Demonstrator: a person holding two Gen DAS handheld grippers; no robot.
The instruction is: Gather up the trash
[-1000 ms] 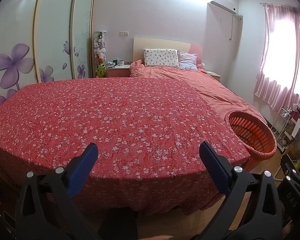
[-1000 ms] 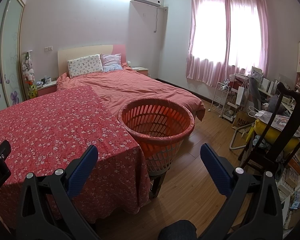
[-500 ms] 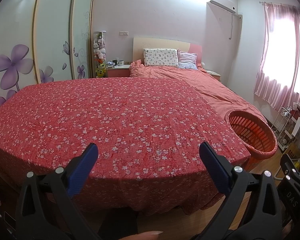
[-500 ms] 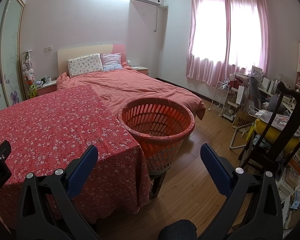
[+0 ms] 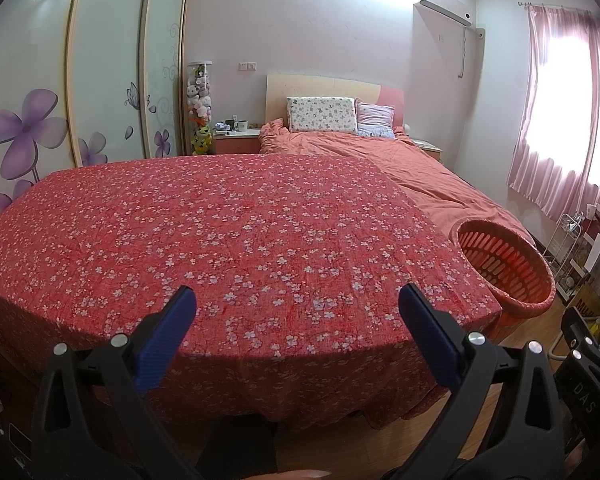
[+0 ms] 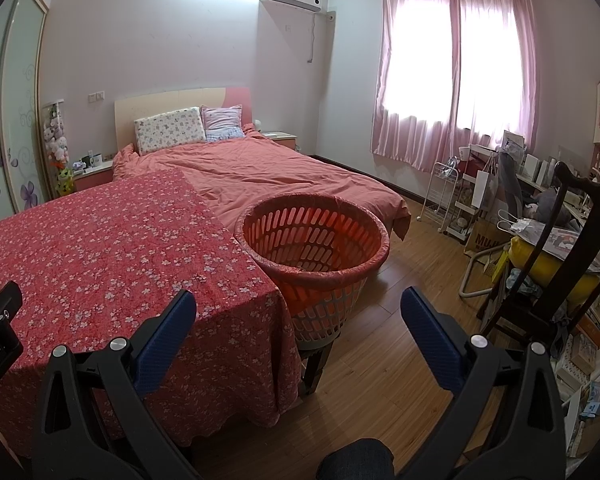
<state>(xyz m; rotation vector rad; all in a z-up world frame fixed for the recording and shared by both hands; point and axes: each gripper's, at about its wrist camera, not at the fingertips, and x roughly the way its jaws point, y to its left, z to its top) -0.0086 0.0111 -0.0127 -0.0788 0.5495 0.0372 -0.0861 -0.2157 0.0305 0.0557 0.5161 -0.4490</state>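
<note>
Trash basket [image 6: 314, 248], orange plastic with slotted walls, stands just beside the right edge of the table [image 5: 220, 232], on a dark stand on the wooden floor [image 6: 400, 360]. Its inside shows only bare orange wall. A red cloth with small white flowers covers the table and hangs over its edges. Beyond the table lies a bed [image 6: 284, 176] with a salmon cover and two pillows against the headboard; pink curtains [image 6: 452, 72] hang over a bright window past the basket. Left gripper [image 5: 296, 320] hovers over the table's near edge, jaws spread wide, holding nothing. Right gripper [image 6: 298, 320] hangs near the table's corner before the basket, equally wide and holding nothing.
</note>
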